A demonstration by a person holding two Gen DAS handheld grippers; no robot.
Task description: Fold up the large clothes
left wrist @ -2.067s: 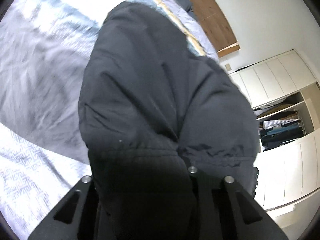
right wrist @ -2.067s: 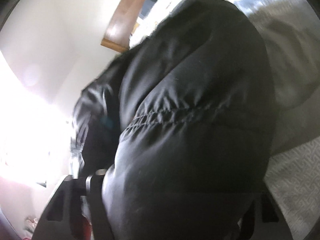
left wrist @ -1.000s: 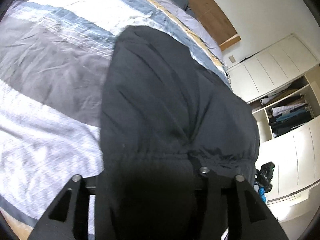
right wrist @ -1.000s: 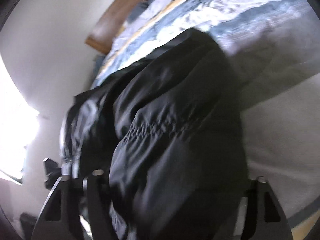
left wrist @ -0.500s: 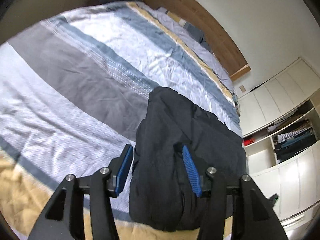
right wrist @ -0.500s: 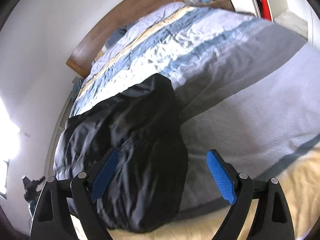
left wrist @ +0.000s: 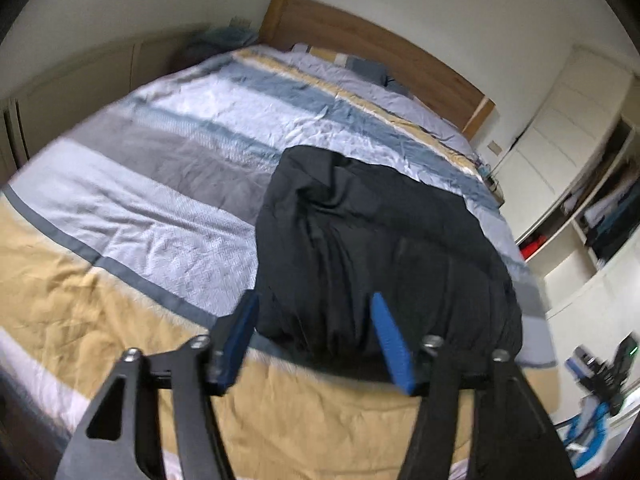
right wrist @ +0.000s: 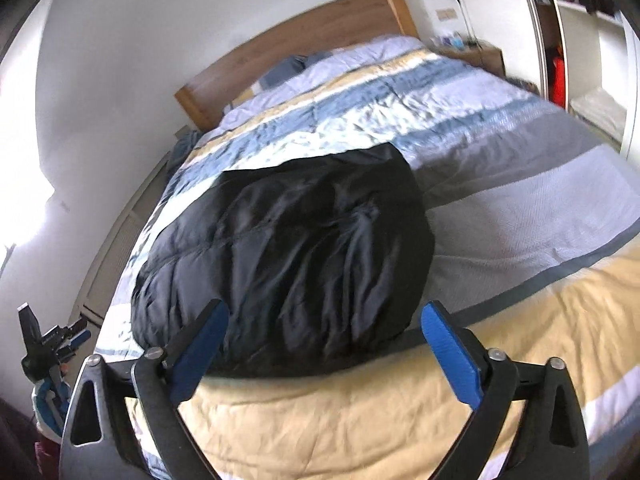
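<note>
- Black padded jacket [left wrist: 372, 248] lying folded into a thick bundle on the striped bed cover [left wrist: 132, 216], near the foot edge of the bed, toward the side where the open wardrobe [left wrist: 600, 216] stands.
- Near edge of the bundle resting about where the grey stripe meets the tan band at the foot end; far edge reaching the blue stripes in the middle of the bed.
- Left tongs [left wrist: 316, 336] apart, blue pads clear of the fabric, nothing between them; jaws just been opening.
- Right tongs [right wrist: 324, 348] spread very wide, also empty, jaws just been opening too; jacket [right wrist: 288, 260] seen beyond the pads, not touched by them.
- Both tongs held above the foot end of the bed, pointing down toward the bundle.
- Judged progress: main fold seems done and the garment released, so the task looks close to the end.
- Left to do, perhaps: surface wrinkled and puffy, edges rounded and not very even, so a smoothing or one more fold could be needed; cannot tell whether sleeves are tucked inside.
- Wooden headboard [left wrist: 372, 44] far behind, well apart from the jacket.
</note>
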